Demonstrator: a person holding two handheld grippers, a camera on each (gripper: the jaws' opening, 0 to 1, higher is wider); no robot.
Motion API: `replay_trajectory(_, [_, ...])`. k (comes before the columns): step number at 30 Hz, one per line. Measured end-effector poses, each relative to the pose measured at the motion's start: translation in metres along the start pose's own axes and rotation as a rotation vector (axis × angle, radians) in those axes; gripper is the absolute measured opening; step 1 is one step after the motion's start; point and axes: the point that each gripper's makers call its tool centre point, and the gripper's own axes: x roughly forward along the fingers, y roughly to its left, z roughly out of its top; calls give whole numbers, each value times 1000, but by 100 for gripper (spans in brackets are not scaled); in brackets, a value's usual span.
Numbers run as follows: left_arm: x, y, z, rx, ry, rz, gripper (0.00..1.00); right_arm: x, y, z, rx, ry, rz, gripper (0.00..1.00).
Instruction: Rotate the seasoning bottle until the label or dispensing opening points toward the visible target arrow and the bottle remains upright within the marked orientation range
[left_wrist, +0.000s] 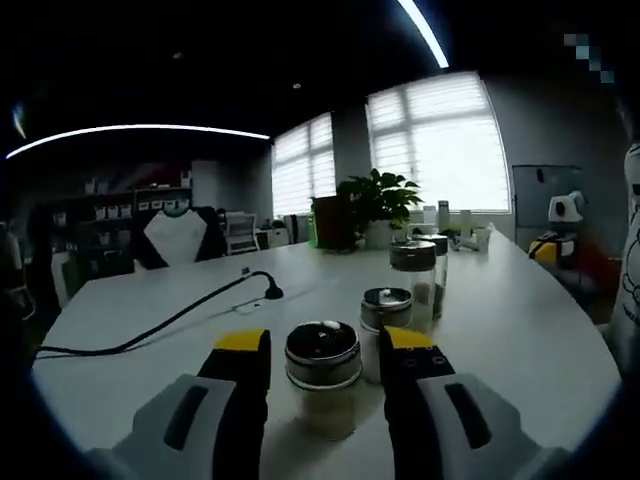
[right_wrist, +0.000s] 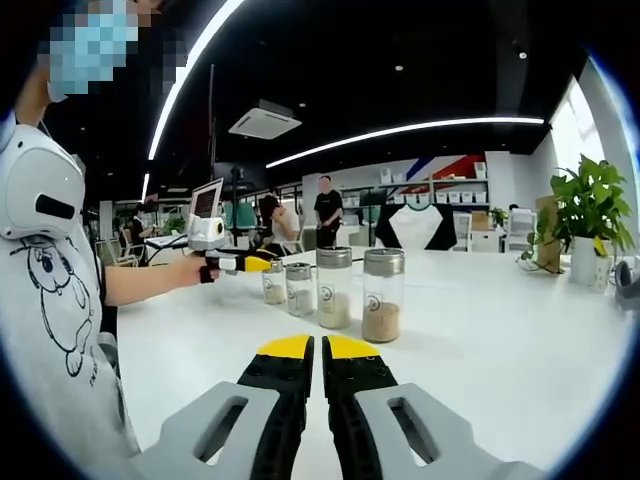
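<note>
Four glass seasoning bottles with metal lids stand in a row on the white table (left_wrist: 520, 330). The nearest bottle (left_wrist: 323, 375) stands upright between the yellow-tipped jaws of my left gripper (left_wrist: 325, 340), which is open with a small gap on each side of the lid. In the right gripper view that same gripper (right_wrist: 238, 263), held by a person's hand (right_wrist: 190, 270), reaches the end bottle (right_wrist: 273, 282) of the row. My right gripper (right_wrist: 320, 348) is shut on nothing, low over the table and short of the tallest bottle (right_wrist: 383, 293).
A black cable (left_wrist: 170, 320) runs across the table on the left. A potted plant (left_wrist: 378, 205) stands at the far end. More bottles (left_wrist: 386, 305) (left_wrist: 413, 270) stand behind the nearest one. Bare table lies to the right (right_wrist: 500, 340). People (right_wrist: 327, 210) stand in the background.
</note>
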Motion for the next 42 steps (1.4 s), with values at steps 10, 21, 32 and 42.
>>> replay_trajectory(10, [2, -3, -3, -27, -16, 32, 33, 0, -1, -4, 9, 3, -4, 1])
replay_trajectory(21, [2, -3, -4, -36, -6, 10, 32, 1, -2, -5, 19, -1, -4, 1])
replay_trajectory(32, [4, -6, -4, -41, -15, -100, 32, 0, -3, -6, 27, -7, -6, 1])
replay_trajectory(42, [4, -11, -4, -45, -7, -192, 32, -1, -6, -6, 29, -9, -11, 1])
